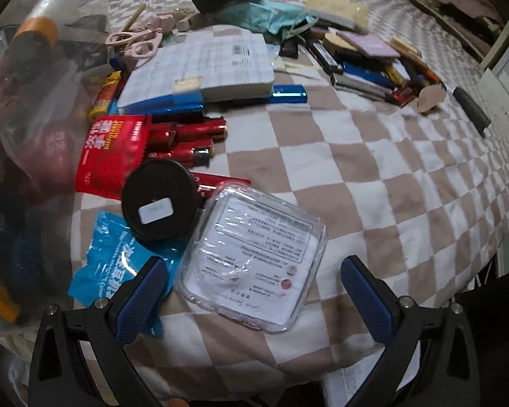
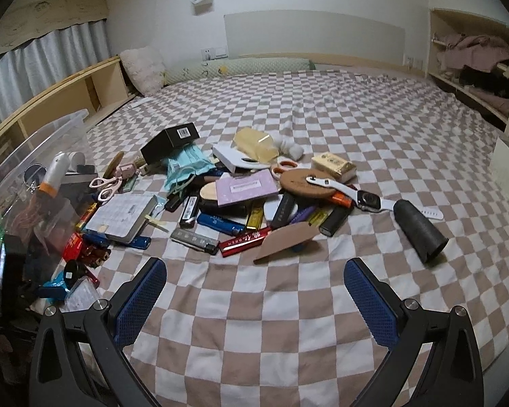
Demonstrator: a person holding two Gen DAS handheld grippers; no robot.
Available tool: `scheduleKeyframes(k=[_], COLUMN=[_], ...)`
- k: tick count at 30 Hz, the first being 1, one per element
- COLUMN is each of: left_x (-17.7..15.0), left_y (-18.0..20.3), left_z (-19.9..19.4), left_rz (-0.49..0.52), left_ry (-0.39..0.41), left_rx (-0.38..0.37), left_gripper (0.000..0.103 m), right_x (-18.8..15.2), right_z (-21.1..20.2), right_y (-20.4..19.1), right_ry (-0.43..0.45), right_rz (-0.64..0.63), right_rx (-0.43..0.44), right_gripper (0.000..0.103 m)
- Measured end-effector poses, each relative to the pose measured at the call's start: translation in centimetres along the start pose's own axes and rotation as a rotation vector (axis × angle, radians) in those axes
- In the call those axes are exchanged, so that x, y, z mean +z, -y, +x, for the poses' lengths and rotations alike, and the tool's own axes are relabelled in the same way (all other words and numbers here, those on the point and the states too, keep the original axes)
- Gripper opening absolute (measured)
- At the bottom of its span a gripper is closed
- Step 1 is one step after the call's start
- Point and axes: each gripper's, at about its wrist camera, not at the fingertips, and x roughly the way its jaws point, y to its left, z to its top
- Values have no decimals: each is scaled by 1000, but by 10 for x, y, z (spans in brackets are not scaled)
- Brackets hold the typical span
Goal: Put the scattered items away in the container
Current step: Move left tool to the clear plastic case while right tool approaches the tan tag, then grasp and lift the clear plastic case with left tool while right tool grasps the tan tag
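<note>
Checkered bed (image 2: 322,135): left claw (image 1: 254,291), wide and empty, straddles the clear case (image 1: 254,254), flat, just ahead; bin (image 2: 34,156) left. Right claw (image 2: 254,291), wide, farther.

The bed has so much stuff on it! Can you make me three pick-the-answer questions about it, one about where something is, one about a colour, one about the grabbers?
1. Where does the clear plastic box lie?
A. between the left hand-held gripper's fingers
B. inside the container
C. on the notebook

2. What colour are the scissors by the notebook?
A. green
B. pink
C. black

3. How is the right hand-held gripper?
A. shut on a watch
B. shut on nothing
C. open, holding nothing

Answers: 1 A, it sits on the checked bedsheet between the blue pads. 2 B, the handles are pale pink. 3 C, only bedsheet shows between its spread fingers.
</note>
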Motion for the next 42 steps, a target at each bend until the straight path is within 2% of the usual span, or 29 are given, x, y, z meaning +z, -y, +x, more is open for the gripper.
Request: scheduleKeyframes(k=[7,13,18,26,28,29,33,36,40,42], left_x=[-3,-4,-5,-8,-8,-8,-8,-8,-10,-11], left_y=[12,10,11,22,29,33,43,47,48,48], left_z=[8,3,-1,-11,-12,-12,-11,-8,-9,-9], left_rz=[35,10,11,33,51,60,81,95,107,109], left_ry=[-10,-11,-10,13,22,25,29,30,40,44], left_rx=[57,41,33,-21,-27,-32,-55,-53,-48,-48], left_gripper=[100,84,83,83,83,83,83,83,83,83], right_x=[-3,-2,-1,-3,-2,-1,2,3,0,-2], right_z=[3,3,7,32,44,52,81,103,134,145], right_y=[0,14,32,49,52,54,64,70,74,75], right_ry=[-12,-17,-35,-102,-127,-142,-185,-195,-232,-240], right_rz=[-24,19,88,177,235,271,425,539,650,680], right_rx=[-6,-9,-24,12,55,76,107,118,106,83], right_gripper=[103,103,103,103,91,81,78,65,62,50])
